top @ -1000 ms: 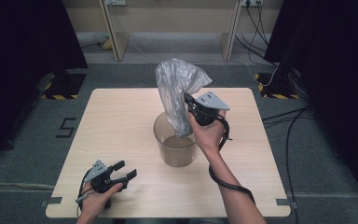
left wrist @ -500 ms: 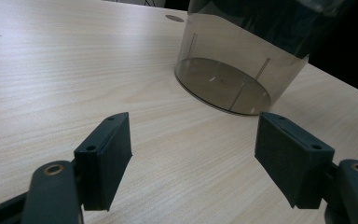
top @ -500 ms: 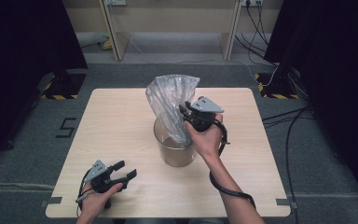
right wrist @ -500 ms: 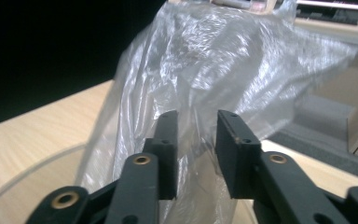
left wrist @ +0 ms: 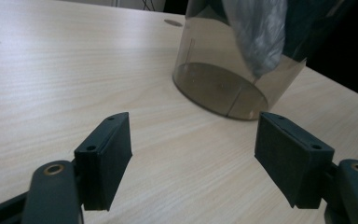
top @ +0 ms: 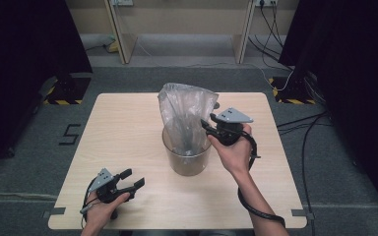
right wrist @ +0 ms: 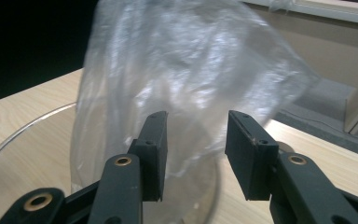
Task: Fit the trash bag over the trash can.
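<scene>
A crumpled clear plastic bag [top: 187, 115] stands with its lower end inside a clear round container [top: 186, 157] at the table's middle. My right gripper [top: 205, 125] is at the bag's right side above the container rim. In the right gripper view its jaws [right wrist: 196, 140] are parted, with the bag [right wrist: 182, 70] just beyond them and the rim [right wrist: 23, 130] below. My left gripper [top: 133, 178] rests open near the front left of the table. The left gripper view has it [left wrist: 193, 154] facing the container [left wrist: 214, 84] and the bag's tip [left wrist: 256, 32].
The light wooden table [top: 128, 128] has bare room to the left and right of the container. Cables [top: 305, 123] lie on the grey floor to the right. Dark curtains flank the table, and a wooden frame [top: 120, 34] stands behind it.
The right gripper came down and toward the person with the bag, so the bag's lower end sank into the container. Its jaws now stand apart. The left gripper stayed put.
</scene>
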Motion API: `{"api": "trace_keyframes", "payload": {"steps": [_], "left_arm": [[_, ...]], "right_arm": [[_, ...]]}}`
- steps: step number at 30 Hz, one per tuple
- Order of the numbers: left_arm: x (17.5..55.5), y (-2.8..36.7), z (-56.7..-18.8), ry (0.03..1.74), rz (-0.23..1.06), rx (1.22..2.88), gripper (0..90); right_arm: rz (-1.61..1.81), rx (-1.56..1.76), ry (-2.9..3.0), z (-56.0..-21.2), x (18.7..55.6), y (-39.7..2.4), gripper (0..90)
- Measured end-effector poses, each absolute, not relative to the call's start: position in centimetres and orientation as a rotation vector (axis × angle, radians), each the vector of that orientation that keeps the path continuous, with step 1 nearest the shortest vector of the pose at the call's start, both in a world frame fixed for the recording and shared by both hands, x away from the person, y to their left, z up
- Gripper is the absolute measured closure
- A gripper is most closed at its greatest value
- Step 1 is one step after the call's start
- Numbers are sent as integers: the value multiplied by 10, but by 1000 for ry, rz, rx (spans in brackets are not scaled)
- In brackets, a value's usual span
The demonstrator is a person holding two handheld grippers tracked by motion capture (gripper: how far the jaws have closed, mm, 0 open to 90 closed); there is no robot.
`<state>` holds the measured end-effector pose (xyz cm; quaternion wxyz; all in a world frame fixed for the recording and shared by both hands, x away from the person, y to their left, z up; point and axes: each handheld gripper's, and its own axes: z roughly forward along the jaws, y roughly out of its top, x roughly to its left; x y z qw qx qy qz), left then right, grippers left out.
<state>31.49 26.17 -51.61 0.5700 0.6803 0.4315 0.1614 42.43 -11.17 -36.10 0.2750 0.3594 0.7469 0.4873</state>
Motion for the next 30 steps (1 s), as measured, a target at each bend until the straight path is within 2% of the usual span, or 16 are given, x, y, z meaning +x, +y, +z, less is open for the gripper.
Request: {"api": "trace_keyframes", "payload": {"steps": [4, 16, 24, 30], "left_arm": [[318, 256, -502, 987, 398, 1594, 265], [359, 221, -412, 821, 421, 1631, 272], [382, 212, -366, 802, 399, 1569, 273], [404, 200, -342, 745, 545, 1621, 290]], "right_arm": [[1304, 979, 2001, -359, 426, -122, 585], [1312, 1016, 1988, -336, 430, -143, 532], [1403, 1079, 1913, -315, 439, -160, 521], [1429, 1106, 1896, -304, 458, -161, 520]]}}
